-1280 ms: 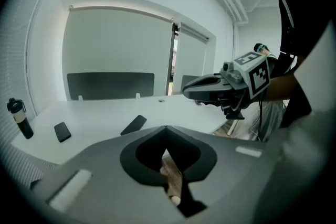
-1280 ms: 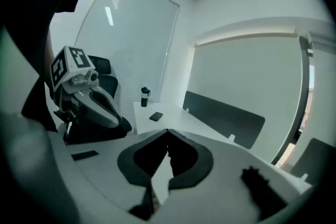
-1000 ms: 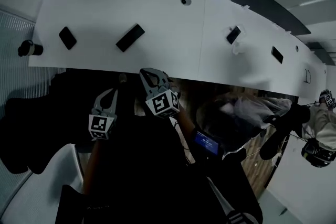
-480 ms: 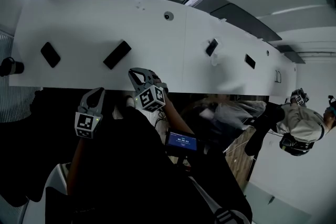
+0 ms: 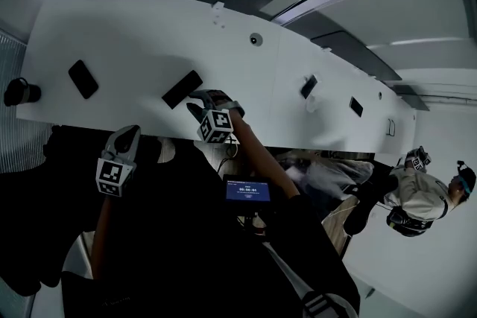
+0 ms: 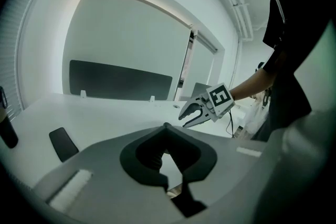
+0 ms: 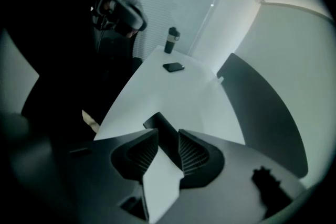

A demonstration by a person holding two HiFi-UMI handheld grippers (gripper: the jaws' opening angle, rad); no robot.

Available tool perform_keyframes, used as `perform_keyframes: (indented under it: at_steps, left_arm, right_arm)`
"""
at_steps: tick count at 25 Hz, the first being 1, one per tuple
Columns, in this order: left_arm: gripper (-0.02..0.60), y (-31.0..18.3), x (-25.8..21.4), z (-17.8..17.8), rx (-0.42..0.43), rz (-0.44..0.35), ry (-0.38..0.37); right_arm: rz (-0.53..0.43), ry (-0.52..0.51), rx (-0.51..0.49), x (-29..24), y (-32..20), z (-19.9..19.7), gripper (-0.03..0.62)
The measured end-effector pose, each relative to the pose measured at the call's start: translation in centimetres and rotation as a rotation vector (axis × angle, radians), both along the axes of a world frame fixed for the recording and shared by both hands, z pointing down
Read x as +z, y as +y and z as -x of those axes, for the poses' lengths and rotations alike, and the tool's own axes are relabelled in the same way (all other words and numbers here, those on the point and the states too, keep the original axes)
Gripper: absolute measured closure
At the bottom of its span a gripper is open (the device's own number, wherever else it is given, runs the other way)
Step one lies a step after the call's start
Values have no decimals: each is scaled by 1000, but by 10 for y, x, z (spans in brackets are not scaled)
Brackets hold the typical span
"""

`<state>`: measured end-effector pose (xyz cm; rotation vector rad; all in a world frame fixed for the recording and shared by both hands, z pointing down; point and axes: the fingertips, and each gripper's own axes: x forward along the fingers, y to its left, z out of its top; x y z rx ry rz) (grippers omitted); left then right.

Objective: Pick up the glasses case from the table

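The glasses case (image 5: 181,89), a long black bar, lies on the white table (image 5: 149,33) near its front edge. My right gripper (image 5: 206,100) reaches over that edge and tilts down, its tips just right of the case. In the right gripper view its jaws (image 7: 168,132) are opening, with the dark case (image 7: 159,124) lying in the gap beyond the tips; the pads do not press on it. My left gripper (image 5: 127,133) hangs in front of the table, off its edge. Its tips (image 6: 166,126) meet with nothing between them. The right gripper (image 6: 192,112) also shows from the side.
A black phone (image 5: 83,79) lies left of the case and a dark tumbler (image 5: 20,91) stands at the far left end. Small black items (image 5: 308,86) sit further right. A lit screen (image 5: 247,190) is below the table edge. Another person (image 5: 421,190) stands at the right.
My right gripper has gone forward and down over the table edge to the case, rolled, and its jaws have parted. My left gripper has drifted left in front of the table.
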<state>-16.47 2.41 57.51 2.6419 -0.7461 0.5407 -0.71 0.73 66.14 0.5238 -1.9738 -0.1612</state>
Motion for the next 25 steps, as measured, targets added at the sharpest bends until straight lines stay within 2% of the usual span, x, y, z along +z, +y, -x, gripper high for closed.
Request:
perform_keyframes:
  at_steps: [4, 7, 11, 15, 25]
  left_arm:
    - [574, -6, 2, 11, -123, 22, -3]
    - [574, -3, 7, 15, -181, 40, -22]
    - [574, -4, 8, 19, -245, 51, -43]
    - [574, -10, 7, 30, -316, 50, -53]
    - [574, -9, 11, 55, -464, 58, -76]
  right_arm:
    - [55, 142, -240, 30, -5, 1, 430]
    - [91, 222, -362, 45, -13, -2, 393]
    - [75, 315, -502, 59, -32, -10, 359]
    - [105, 373, -588, 75, -42, -11, 333]
    - [216, 381, -723, 95, -44, 1, 313]
